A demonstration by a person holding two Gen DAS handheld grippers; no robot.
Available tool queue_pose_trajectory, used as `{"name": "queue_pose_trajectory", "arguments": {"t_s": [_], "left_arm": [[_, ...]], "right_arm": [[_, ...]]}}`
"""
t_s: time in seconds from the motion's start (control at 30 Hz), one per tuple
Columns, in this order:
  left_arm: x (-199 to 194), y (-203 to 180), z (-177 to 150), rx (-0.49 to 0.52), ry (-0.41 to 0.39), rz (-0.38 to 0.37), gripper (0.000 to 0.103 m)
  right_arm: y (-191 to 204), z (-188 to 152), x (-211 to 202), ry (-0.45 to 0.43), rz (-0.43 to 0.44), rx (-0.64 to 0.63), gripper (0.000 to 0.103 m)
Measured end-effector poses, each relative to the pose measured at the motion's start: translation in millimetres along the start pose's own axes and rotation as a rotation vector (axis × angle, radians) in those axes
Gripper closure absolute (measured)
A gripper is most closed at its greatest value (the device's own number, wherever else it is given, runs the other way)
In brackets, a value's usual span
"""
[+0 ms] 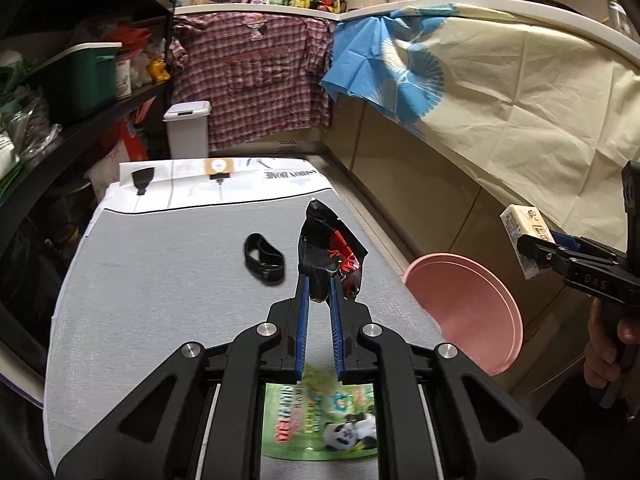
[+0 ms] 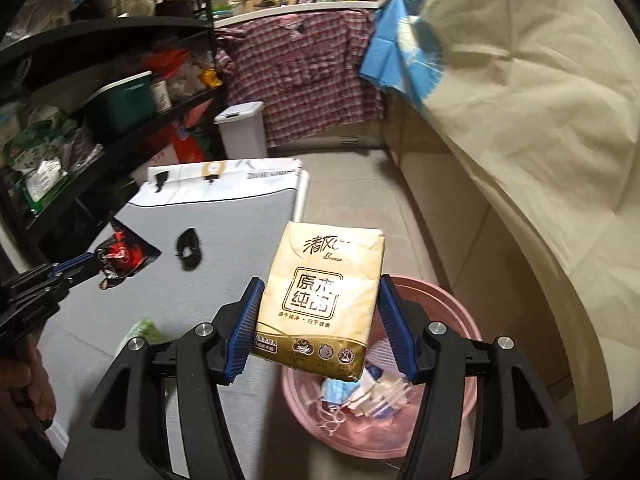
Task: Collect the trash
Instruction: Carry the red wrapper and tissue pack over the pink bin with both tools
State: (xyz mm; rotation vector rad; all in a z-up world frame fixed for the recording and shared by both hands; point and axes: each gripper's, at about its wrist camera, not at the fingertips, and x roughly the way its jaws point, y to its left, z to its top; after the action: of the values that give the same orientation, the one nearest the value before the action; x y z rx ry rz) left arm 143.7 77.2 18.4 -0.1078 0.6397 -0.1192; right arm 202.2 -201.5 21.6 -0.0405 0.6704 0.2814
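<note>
Blue ribbed pads of the right gripper (image 2: 318, 316) clamp a beige tissue pack (image 2: 320, 300) by its two long sides at mid-frame of the right wrist view. It is a soft, slightly dented packet with dark printed characters in a square border and a gold band along its lower end, tilted a little clockwise. It hangs above the near rim of the pink basin (image 2: 464, 308) at lower centre, which holds a blue face mask (image 2: 338, 394) and pale paper scraps.

Low in the left wrist view, a green panda wrapper (image 1: 320, 420) lies flat on the grey table (image 1: 160, 300), just under the left gripper (image 1: 320, 292). That gripper's narrow jaws are pinched on a crumpled black-and-red wrapper (image 1: 332, 248), glossy and creased, standing up from the fingertips at centre frame. A black strap loop (image 1: 264, 258) rests on the table to its left, apart from both wrappers.

The table's right edge runs diagonally toward the basin, which sits beside and below that edge at right of frame. Beyond it, bare floor stretches toward the plaid shirt (image 1: 256, 76) at upper centre. A cream cloth (image 1: 520, 92) drapes the counter along the right side, and a white bin (image 1: 187, 128) stands past the table's far end.
</note>
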Motion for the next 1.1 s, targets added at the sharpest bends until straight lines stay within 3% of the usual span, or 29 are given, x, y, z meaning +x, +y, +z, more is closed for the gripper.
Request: {"name": "queue_pose_trajectory", "arguments": {"t_s": [0.67, 1.1], "left_arm": [[32, -71, 5, 0.069, 0.032, -0.077, 0.093], [56, -106, 5, 0.098, 0.066, -0.112, 0.093]], "right_arm": [[-61, -18, 3, 0.019, -0.074, 0.114, 0.045], [-82, -19, 12, 0.041, -0.068, 0.189, 0.045]]}}
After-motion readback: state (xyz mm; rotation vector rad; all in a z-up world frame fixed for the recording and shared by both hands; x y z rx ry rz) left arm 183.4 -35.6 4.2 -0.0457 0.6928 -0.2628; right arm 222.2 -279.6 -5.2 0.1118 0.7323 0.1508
